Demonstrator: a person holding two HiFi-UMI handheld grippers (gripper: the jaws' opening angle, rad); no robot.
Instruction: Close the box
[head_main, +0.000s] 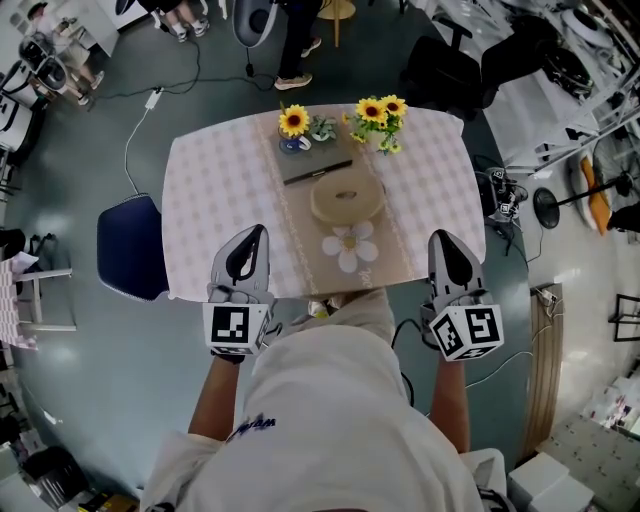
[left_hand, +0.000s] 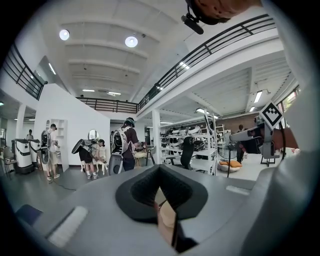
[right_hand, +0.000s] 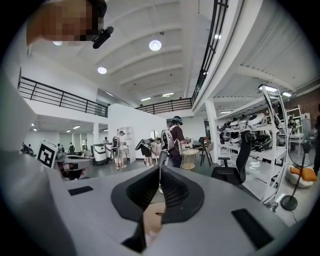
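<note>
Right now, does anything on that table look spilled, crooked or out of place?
Nothing much stands out. The round box sits centred on the runner, the sunflowers stand upright, and nothing looks spilled. Only the dark notebook behind the box lies slightly slanted against the runner's edges.

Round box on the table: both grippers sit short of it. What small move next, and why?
Probably ease the right gripper forward toward the round box, jaws shut, to press its top: both it and the left gripper hang at the table's near edge, empty, and whether the box is fully closed cannot be told.
</note>
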